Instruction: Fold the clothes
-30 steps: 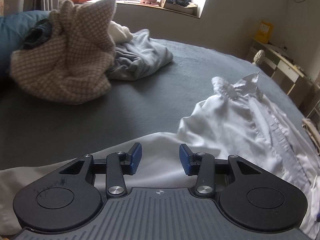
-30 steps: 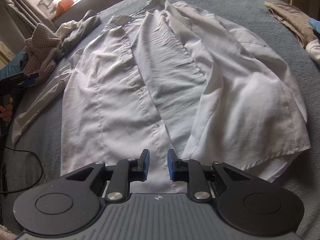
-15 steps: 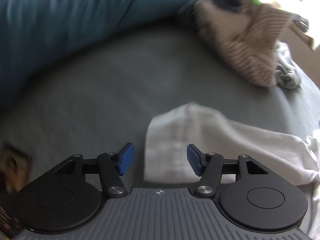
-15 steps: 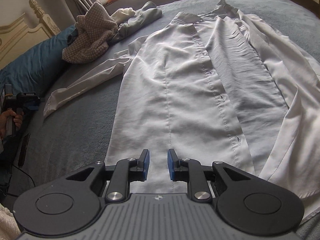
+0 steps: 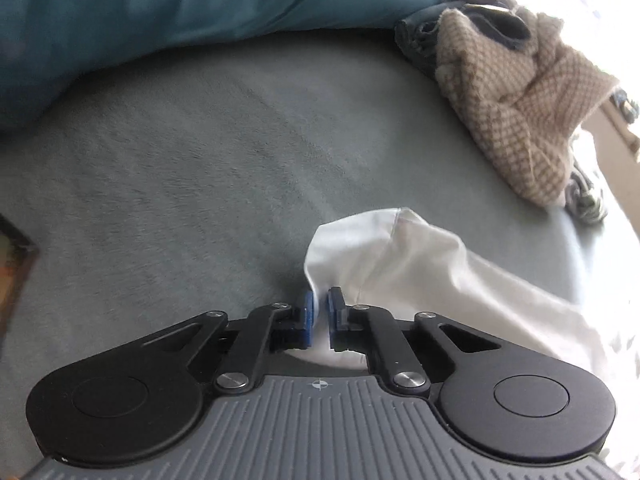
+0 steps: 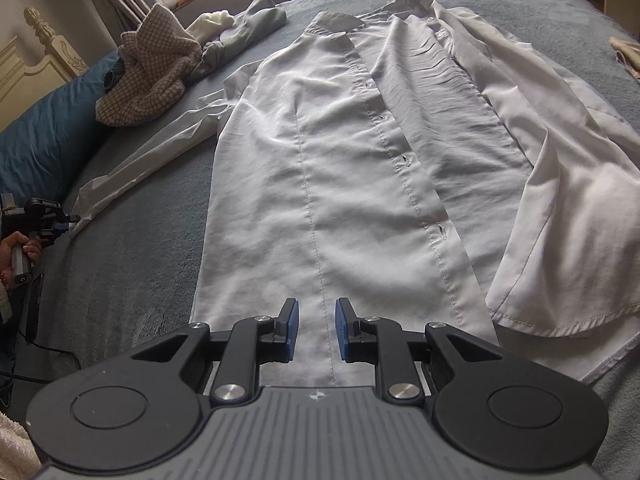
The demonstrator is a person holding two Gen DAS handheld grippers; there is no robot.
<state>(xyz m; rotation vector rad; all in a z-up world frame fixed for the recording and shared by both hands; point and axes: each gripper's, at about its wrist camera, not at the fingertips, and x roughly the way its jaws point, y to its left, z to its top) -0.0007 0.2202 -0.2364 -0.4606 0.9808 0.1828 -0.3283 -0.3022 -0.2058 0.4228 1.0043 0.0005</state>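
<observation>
The left gripper [image 5: 319,312] pinches the white shirt's [image 6: 360,168] sleeve cuff [image 5: 352,248] (bare grey blanket [image 5: 180,184] beyond); the right gripper [image 6: 316,330] hovers slightly parted over the hem, gripping nothing.

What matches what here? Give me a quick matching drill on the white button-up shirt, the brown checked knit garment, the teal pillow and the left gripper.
Column A:
1. white button-up shirt
2. brown checked knit garment
3. teal pillow
4. left gripper

Column B:
a. heaped beside the pillow
b. shut on the white sleeve cuff
c. spread flat, front open
d. along the grey bed cover's edge

Pairs: 1-c, 2-a, 3-d, 4-b
</observation>
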